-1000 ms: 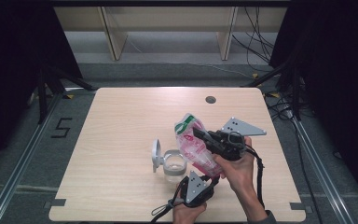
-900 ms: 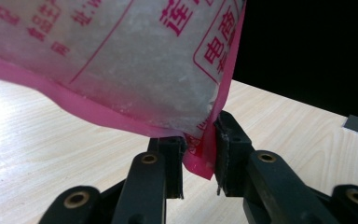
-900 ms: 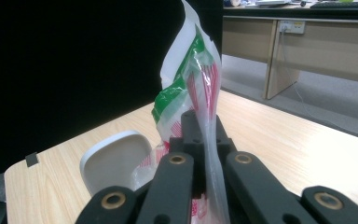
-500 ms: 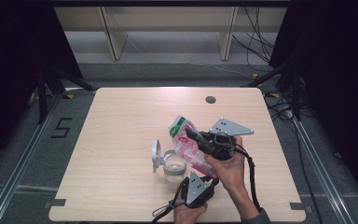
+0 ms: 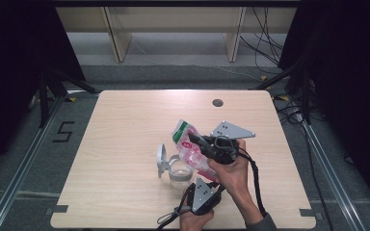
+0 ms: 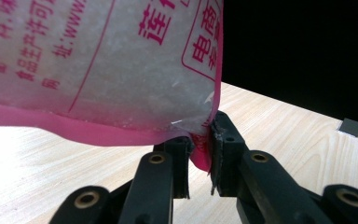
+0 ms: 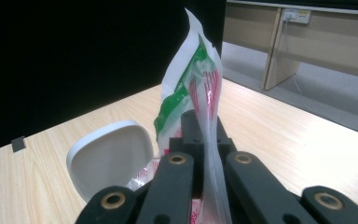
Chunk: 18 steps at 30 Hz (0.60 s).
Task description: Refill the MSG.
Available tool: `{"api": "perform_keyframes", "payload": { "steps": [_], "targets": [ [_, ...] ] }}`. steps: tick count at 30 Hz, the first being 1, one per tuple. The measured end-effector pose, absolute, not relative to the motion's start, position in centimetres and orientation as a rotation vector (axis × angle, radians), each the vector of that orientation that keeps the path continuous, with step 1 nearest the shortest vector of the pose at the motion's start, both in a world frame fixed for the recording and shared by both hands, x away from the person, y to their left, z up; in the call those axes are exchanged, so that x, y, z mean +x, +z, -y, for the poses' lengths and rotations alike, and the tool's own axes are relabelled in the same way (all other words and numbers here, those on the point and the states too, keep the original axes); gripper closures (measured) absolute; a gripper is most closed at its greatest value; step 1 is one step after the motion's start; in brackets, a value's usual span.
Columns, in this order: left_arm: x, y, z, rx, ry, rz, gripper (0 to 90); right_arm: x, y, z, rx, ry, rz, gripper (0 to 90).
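Seen from the high view: right hand (image 5: 231, 169) reaching in from the lower edge, forearm slanting up and leftward, wrapped round the right gripper (image 5: 198, 140), with its grey three-cornered plate (image 5: 232, 130) tilted above. Left hand (image 5: 196, 221) low at the near table edge, left gripper (image 5: 211, 177) pointing up toward the underside of the plastic bag (image 5: 189, 149). Right jaws clamped flat on the bag's upper part, film pinched between the pads in the right gripper view (image 7: 204, 135). Left jaws narrow and just been closing, pinching the bag's pink bottom corner (image 6: 200, 151) between them. Bag held above the table (image 5: 125, 144), right of centre, slanting – crinkly clear film, pink seam and red print, a green band near the top, pale granular filling. Just left of it, a small clear round container (image 5: 177, 169) with a white rounded lid (image 5: 161, 159) standing up on edge – smooth, matte plastic. Table of pale wood grain, rounded corners, a dark round grommet (image 5: 217, 102) near the far edge. Against a second ago: bag and right gripper lower and nearer the container; left hand in much the same place.
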<state>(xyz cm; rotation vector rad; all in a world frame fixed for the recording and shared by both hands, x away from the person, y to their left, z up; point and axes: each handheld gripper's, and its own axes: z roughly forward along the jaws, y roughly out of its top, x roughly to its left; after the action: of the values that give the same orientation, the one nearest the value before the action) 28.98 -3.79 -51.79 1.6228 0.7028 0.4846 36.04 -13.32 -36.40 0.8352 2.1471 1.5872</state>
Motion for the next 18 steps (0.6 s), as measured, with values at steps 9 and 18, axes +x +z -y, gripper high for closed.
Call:
{"api": "perform_keyframes", "payload": {
  "steps": [9,18],
  "targets": [
    [28.88,-51.60,3.77,1.617,0.498,-0.689,79.2,35.99,-36.42,12.74,0.828,1.558,-2.145,90.0],
    [28.91,-51.45,3.82,1.620,0.487,-0.683,79.2,36.13,-36.45,12.28,0.785,1.507,-2.169,90.0]
  ]
}}
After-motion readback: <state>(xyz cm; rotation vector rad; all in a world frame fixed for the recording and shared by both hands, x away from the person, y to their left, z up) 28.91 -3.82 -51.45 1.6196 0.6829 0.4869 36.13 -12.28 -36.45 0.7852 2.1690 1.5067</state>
